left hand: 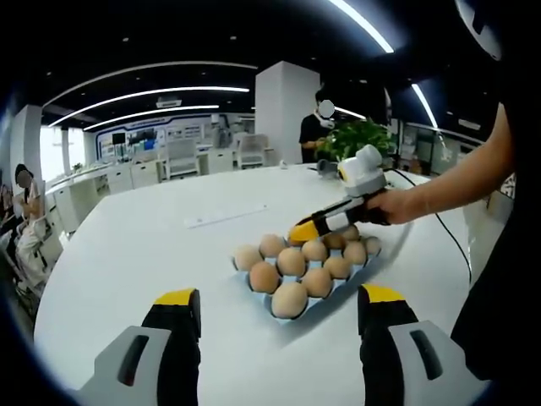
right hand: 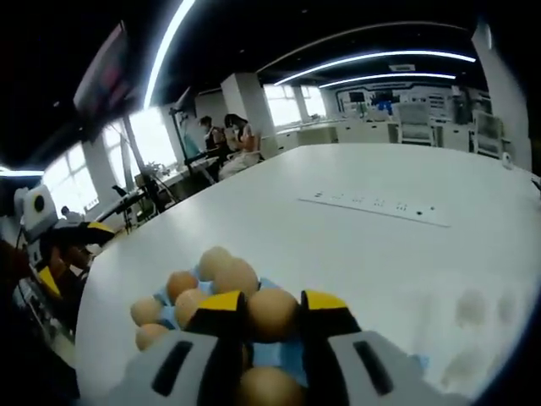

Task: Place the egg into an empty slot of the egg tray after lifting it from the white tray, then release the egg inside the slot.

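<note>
A light blue egg tray (left hand: 254, 292) holding several brown eggs (left hand: 292, 261) sits on the white table (left hand: 127, 254). My left gripper (left hand: 279, 298) is open, its yellow-tipped jaws wide apart just short of the tray's near corner, with nothing between them. The right gripper (left hand: 304, 230), held in a person's hand, reaches over the tray's far side. In the right gripper view, the right gripper (right hand: 273, 303) is shut on a brown egg (right hand: 272, 315) just above the tray (right hand: 279, 359), with other eggs (right hand: 224, 271) beyond it. The left gripper (right hand: 72, 254) shows at the left edge.
A flat white strip (left hand: 224, 216) (right hand: 376, 205) lies on the table beyond the tray. A green plant (left hand: 359, 135) stands at the table's far edge. The person's arm (left hand: 448, 182) comes in from the right. Desks, chairs and other people are in the background.
</note>
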Tool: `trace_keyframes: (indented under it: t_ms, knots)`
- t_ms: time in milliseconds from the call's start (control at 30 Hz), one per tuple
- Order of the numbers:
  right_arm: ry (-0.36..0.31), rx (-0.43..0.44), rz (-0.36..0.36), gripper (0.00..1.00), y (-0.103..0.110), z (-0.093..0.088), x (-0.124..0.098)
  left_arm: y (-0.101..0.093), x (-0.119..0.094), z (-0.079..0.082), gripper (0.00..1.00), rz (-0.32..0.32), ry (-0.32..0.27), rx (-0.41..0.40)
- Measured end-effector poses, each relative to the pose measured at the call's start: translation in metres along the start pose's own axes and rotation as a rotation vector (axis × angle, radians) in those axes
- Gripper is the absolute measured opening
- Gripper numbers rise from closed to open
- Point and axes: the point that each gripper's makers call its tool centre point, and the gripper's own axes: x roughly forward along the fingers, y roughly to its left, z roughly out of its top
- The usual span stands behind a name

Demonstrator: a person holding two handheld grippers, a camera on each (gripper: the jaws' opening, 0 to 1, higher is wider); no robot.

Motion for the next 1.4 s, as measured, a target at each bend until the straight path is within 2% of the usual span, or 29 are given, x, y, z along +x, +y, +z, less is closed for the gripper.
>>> trace_keyframes:
  t_ms: [133,200,400,433,500,600,700,933,1000,1067,1100,1200,1300,1400]
  knots:
    - [0.003,-0.013,0.001,0.25,-0.001,0.000,0.001,0.001,0.000,0.001,0.77,0.003,-0.003,-0.001]
    - [-0.006,0.027,-0.012,0.25,-0.003,0.001,0.002,0.000,0.000,0.001,0.77,0.002,-0.004,-0.002]
    - [-0.008,0.014,-0.007,0.25,-0.004,0.001,0.000,0.000,0.000,0.000,0.77,0.003,-0.002,-0.002]
    - [-0.013,0.022,-0.012,0.25,-0.004,0.002,-0.003,-0.001,0.000,0.001,0.77,0.002,-0.003,-0.001]
    - [-0.066,0.053,-0.006,0.26,-0.004,0.013,-0.013,0.000,0.000,0.001,0.77,0.003,-0.005,-0.001]
    - [-0.109,0.052,-0.030,0.26,-0.010,0.018,-0.030,-0.001,0.000,0.001,0.77,0.001,-0.004,0.001]
    - [-0.119,0.071,-0.068,0.26,-0.022,0.015,-0.049,-0.004,0.002,0.002,0.77,-0.009,-0.003,0.005]
    - [-0.169,0.137,-0.231,0.25,-0.071,0.003,-0.105,-0.006,0.005,0.004,0.76,-0.016,-0.008,0.003]
    - [-0.197,0.147,-0.329,0.25,-0.095,0.000,-0.129,-0.006,0.005,0.003,0.76,-0.017,-0.006,0.005]
    - [-0.221,0.170,-0.397,0.25,-0.113,0.000,-0.147,-0.007,0.004,0.003,0.77,-0.015,-0.007,0.006]
    - [-0.238,0.198,-0.452,0.25,-0.125,-0.002,-0.161,-0.007,0.004,0.003,0.77,-0.016,-0.007,0.007]
    - [-0.265,0.204,-0.601,0.25,-0.157,-0.007,-0.197,-0.007,0.004,0.003,0.77,-0.017,-0.004,0.004]
    - [-0.279,0.247,-0.693,0.26,-0.178,-0.015,-0.220,-0.007,0.004,0.004,0.77,-0.017,-0.006,0.007]
    - [-0.263,0.291,-0.772,0.26,-0.197,-0.028,-0.240,-0.008,0.005,0.004,0.77,-0.018,-0.006,0.003]
